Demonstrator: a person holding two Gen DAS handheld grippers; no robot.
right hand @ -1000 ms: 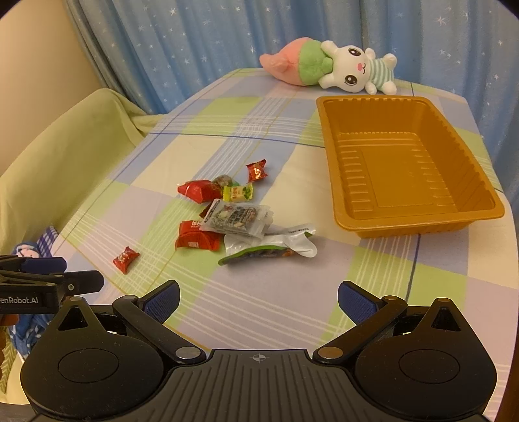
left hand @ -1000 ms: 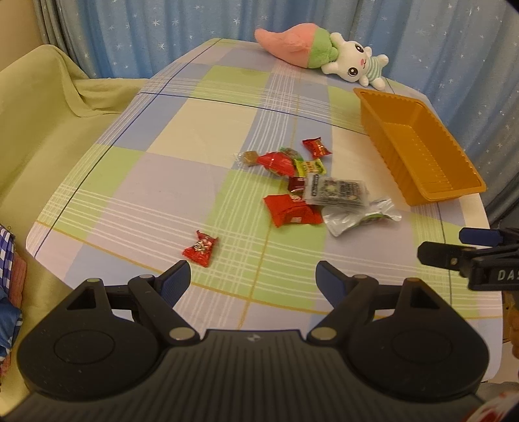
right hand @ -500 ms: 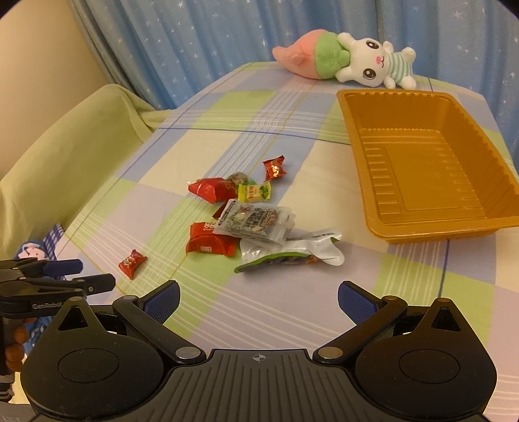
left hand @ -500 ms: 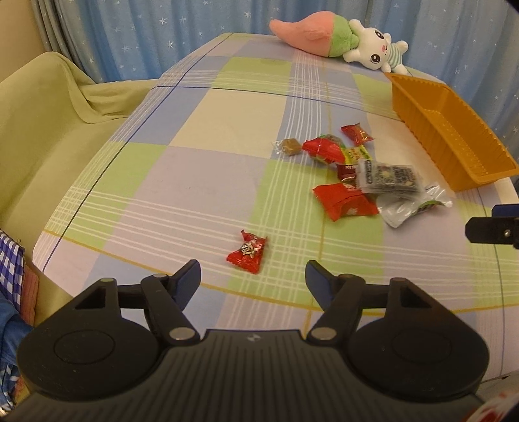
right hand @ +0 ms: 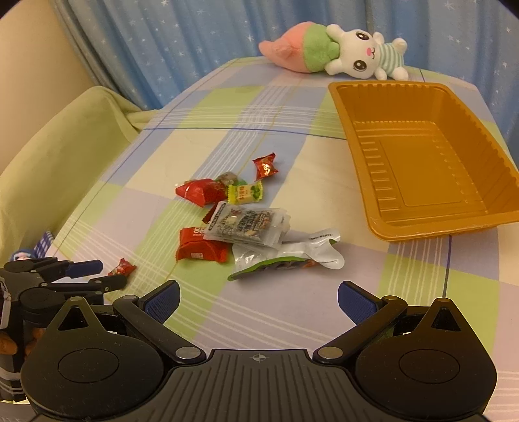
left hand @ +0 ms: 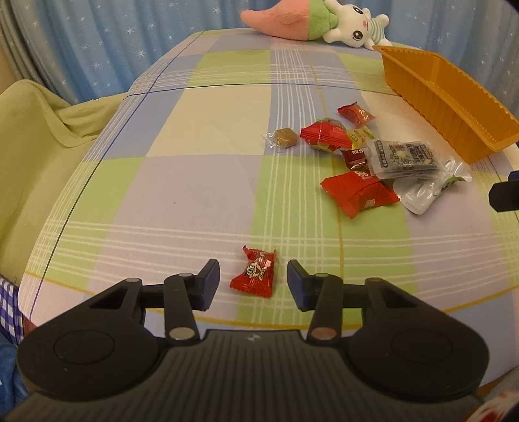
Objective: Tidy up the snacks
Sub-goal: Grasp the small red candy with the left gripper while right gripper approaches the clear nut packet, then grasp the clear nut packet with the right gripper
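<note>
Left wrist view: the left gripper (left hand: 253,279) is closing, its blue pads on either side of a small red candy (left hand: 254,272) that lies flat on the checked tablecloth (left hand: 181,194); a gap shows on both sides of the wrapper, so the pads do not press on it. At about 1 o'clock from this candy lies the snack pile: a large red packet (left hand: 360,193), a clear grey-printed packet (left hand: 402,159) partly over it, a silver pouch (left hand: 421,191), a brown caramel (left hand: 285,138), a red wrapped sweet (left hand: 322,134) and another small red candy (left hand: 355,113). The orange tray (left hand: 454,97) stands at 2 o'clock, beyond the pile, with a plush rabbit (left hand: 353,27) at the far table edge.

Right wrist view: the right gripper (right hand: 258,300) stands released, jaws wide apart with only tablecloth between them. The silver pouch (right hand: 292,259) lies just ahead at 12 o'clock, the rest of the pile past it towards 11 o'clock. The orange tray (right hand: 421,155), with no snack in it, sits at 1 o'clock. The left gripper (right hand: 94,276) appears at 9 o'clock, astride the small red candy (right hand: 122,267) near the table's edge.
</note>
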